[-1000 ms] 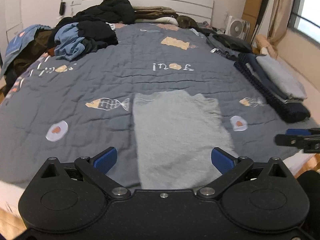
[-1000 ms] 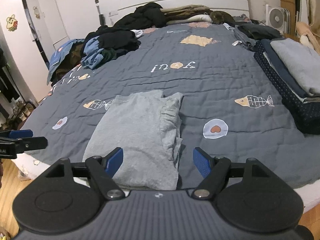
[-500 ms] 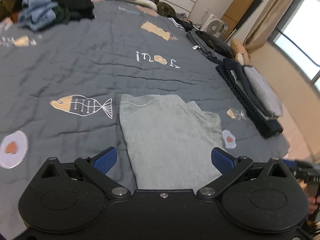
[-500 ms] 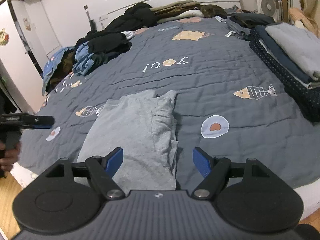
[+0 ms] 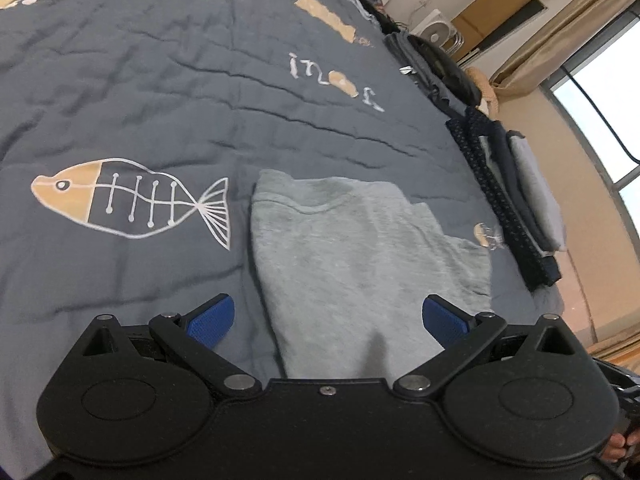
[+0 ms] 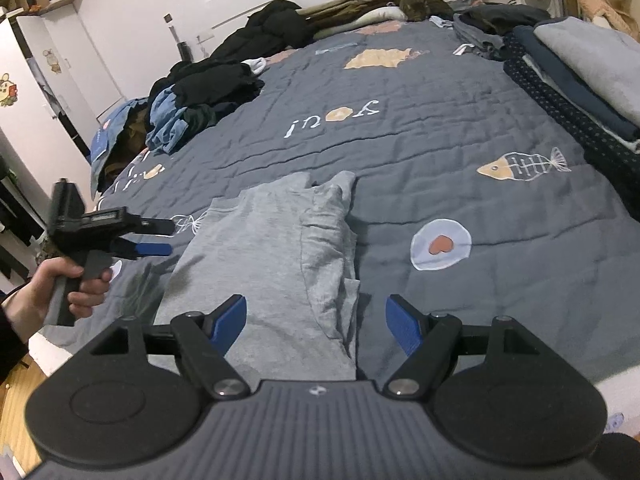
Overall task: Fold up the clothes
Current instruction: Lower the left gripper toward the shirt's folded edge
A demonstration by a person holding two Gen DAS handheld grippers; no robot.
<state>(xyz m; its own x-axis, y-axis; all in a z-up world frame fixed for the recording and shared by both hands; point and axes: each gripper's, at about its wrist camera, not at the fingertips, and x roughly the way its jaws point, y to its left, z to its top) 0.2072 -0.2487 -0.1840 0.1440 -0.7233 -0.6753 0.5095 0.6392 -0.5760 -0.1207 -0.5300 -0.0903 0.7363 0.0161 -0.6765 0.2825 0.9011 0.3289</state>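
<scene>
shirt (image 6: 276, 256): grey, folded lengthwise, right side doubled and rumpled, flat on quilt (image 6: 460, 128) near the bed's front edge
left gripper (image 5: 326, 318): spread wide, empty, over shirt
right gripper (image 6: 316, 322): spread wide, empty

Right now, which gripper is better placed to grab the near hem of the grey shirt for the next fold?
Probably the right gripper: open, it hangs right over the grey shirt's near edge. The left gripper, also open, hovers beside the shirt's side edge.
</scene>
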